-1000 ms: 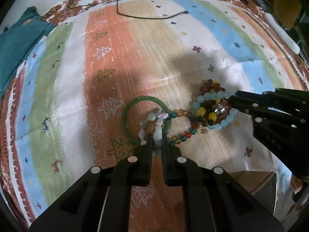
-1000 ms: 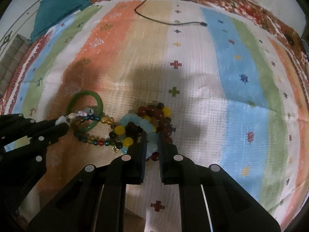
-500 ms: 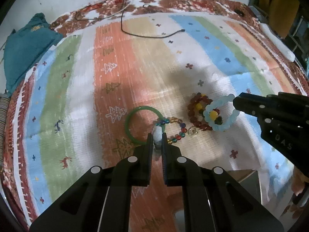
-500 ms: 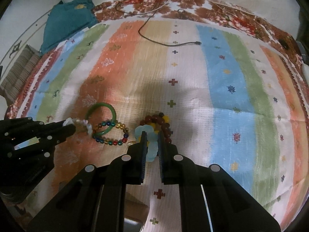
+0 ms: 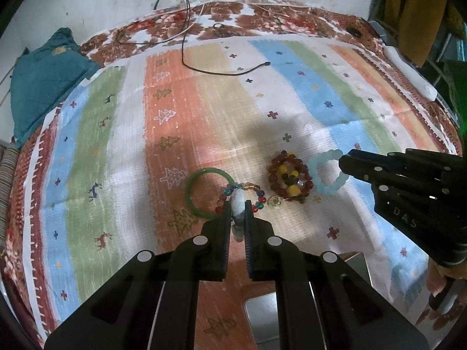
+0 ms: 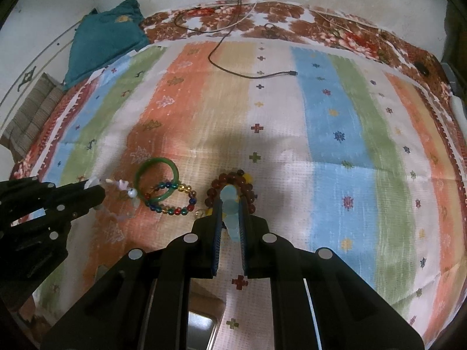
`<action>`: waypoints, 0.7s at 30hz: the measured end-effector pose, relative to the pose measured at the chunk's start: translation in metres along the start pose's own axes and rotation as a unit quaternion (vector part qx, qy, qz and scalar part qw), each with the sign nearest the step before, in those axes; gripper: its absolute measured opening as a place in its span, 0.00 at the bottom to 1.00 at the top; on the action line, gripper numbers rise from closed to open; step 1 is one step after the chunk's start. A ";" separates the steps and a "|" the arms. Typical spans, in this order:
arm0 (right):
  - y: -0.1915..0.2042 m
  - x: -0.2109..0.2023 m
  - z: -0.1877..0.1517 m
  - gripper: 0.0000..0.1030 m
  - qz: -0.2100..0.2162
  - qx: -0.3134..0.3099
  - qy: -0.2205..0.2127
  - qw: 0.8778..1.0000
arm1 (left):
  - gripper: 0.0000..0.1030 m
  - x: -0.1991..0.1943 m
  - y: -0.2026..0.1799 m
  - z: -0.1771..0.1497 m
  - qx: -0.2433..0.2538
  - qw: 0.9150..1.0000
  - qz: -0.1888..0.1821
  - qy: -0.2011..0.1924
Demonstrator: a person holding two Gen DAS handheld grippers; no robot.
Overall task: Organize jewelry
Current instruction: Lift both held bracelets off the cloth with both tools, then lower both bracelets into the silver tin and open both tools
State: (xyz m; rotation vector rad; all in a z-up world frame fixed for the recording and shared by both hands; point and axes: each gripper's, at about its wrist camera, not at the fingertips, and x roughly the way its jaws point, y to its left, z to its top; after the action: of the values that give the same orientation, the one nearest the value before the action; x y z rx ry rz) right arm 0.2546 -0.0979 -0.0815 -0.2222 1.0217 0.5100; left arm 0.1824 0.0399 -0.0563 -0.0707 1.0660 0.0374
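Pale blue bead bracelet [image 6: 230,204] pinched in my right claw [image 6: 229,218], hanging clear of bedspread [image 5: 204,110]. White-and-pink bead bracelet [image 5: 238,204] pinched in my left claw [image 5: 237,217], also off cloth. Both claws closed tight on beads.

Left on cloth: green bangle [image 5: 204,192], multicolour bead bracelet [image 5: 248,197] overlapping bangle, red-and-yellow bead pile [image 5: 289,179] between claws.

Metal tray corner [image 5: 262,315] below claws, nearer me than pile. Likely drop spot: pull back toward me.

The right claw [image 5: 344,160] body bears the letters "DAS".

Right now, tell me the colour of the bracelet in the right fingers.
Pale translucent blue bracelet, clearest in the left wrist view.
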 end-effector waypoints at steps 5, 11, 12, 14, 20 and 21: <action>-0.004 -0.009 -0.005 0.12 0.001 0.007 -0.007 1.000 | 0.08 -0.003 0.000 0.000 0.000 1.000 -0.002 -0.004; -0.005 -0.027 -0.007 0.12 0.006 0.011 -0.028 1.000 | 0.08 -0.010 -0.003 -0.005 0.005 1.000 -0.003 -0.008; -0.004 -0.029 -0.007 0.12 0.007 0.011 -0.031 0.999 | 0.08 -0.012 -0.003 -0.006 0.005 1.000 -0.004 -0.010; -0.002 -0.035 -0.009 0.12 0.009 0.008 -0.038 0.999 | 0.08 -0.018 -0.004 -0.007 0.004 1.000 -0.007 -0.016; 0.003 -0.052 -0.018 0.12 0.014 -0.002 -0.054 0.998 | 0.08 -0.034 -0.010 -0.013 0.005 0.999 -0.019 -0.032; 0.003 -0.055 -0.020 0.12 0.016 -0.003 -0.057 0.998 | 0.08 -0.036 -0.011 -0.014 0.005 0.999 -0.021 -0.035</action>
State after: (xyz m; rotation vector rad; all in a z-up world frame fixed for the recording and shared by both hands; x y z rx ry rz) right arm 0.2152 -0.1197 -0.0443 -0.1801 0.9132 0.5481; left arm 0.1537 0.0277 -0.0305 -0.0812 0.9948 -0.0034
